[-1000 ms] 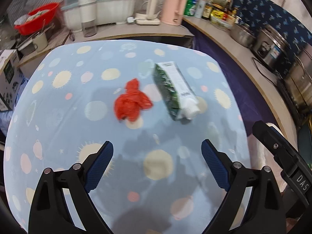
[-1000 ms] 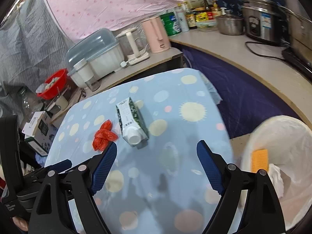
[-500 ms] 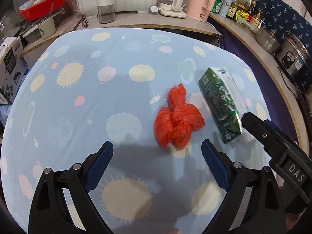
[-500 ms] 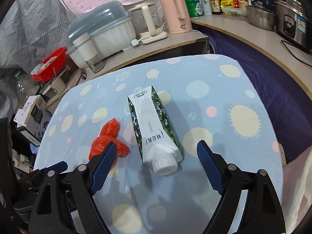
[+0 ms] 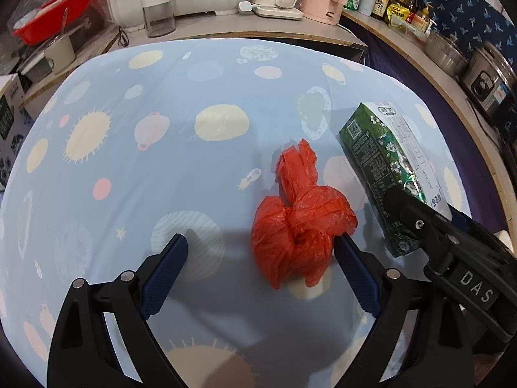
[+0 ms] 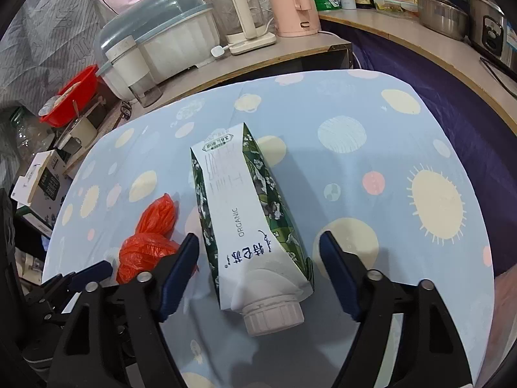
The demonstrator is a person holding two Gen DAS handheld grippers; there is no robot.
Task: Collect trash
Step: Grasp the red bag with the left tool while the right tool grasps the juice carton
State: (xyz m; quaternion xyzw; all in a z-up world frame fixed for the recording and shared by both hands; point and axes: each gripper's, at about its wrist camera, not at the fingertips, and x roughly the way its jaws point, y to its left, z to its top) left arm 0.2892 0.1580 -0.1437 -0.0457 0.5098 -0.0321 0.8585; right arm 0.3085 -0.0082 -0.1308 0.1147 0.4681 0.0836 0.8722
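my left gripper (image 5: pixel 260 252) hangs spread wide over the tabletop (image 5: pixel 135 174), the knotted red plastic bag (image 5: pixel 300 223) against its right finger. my right gripper (image 6: pixel 258 252) is spread wide around the cap end of the green-and-white carton (image 6: pixel 245 213), lying flat just beside the bag, toward the tabletop's right edge.

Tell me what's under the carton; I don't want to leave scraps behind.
The carton lies flat on the blue patterned tablecloth, red bag beside it. Nothing pokes out along its visible edges; directly beneath is covered.
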